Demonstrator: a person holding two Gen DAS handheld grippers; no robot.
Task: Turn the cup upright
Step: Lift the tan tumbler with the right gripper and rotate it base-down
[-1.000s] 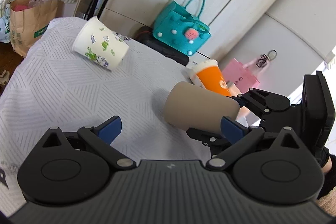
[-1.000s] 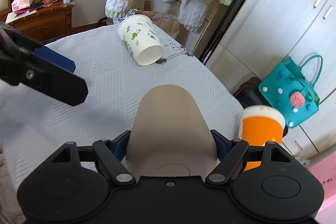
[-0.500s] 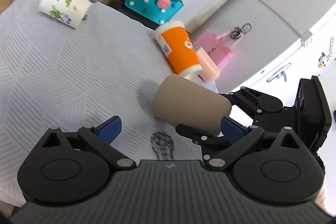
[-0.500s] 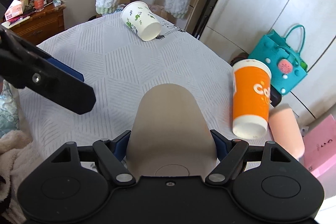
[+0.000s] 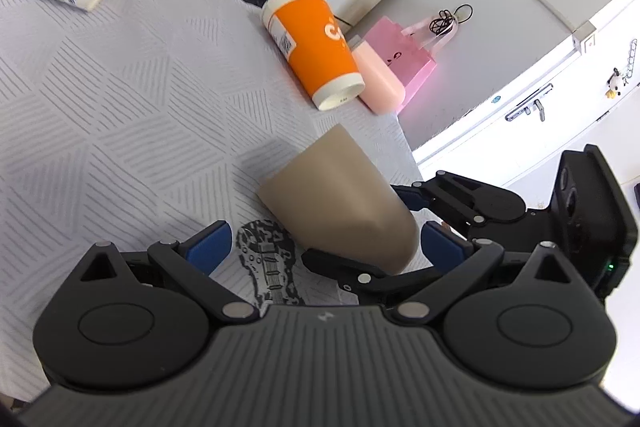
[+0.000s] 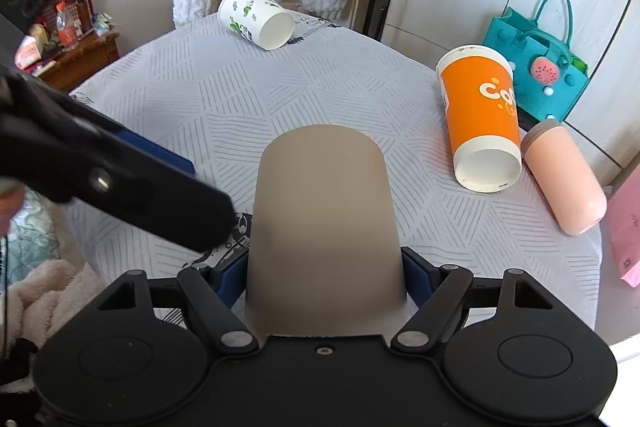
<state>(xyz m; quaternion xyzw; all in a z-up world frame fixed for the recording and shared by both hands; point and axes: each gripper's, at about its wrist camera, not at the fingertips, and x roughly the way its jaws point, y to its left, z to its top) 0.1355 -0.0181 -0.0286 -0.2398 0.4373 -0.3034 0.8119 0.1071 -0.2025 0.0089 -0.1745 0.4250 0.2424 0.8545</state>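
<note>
My right gripper (image 6: 325, 277) is shut on a tan cup (image 6: 325, 223), held by its base end with the body pointing forward above the white patterned tablecloth (image 6: 240, 99). In the left wrist view the tan cup (image 5: 340, 199) hangs tilted over the cloth's near right part, with the right gripper (image 5: 416, 223) clamped on it. My left gripper (image 5: 326, 241) is open and empty, just beside and below the cup. One left finger (image 6: 120, 183) crosses the right wrist view at left.
An orange cup (image 6: 480, 123) and a pink bottle (image 6: 564, 179) lie on their sides at the cloth's right edge. A white floral cup (image 6: 256, 17) lies on its side at the far edge. A teal bag (image 6: 536, 67) and a pink bag (image 5: 404, 55) sit beyond.
The right gripper has lifted and swung the tan cup, tilting it more steeply above the cloth. Both cameras have pulled back, so the orange cup and pink bottle now show fully.
</note>
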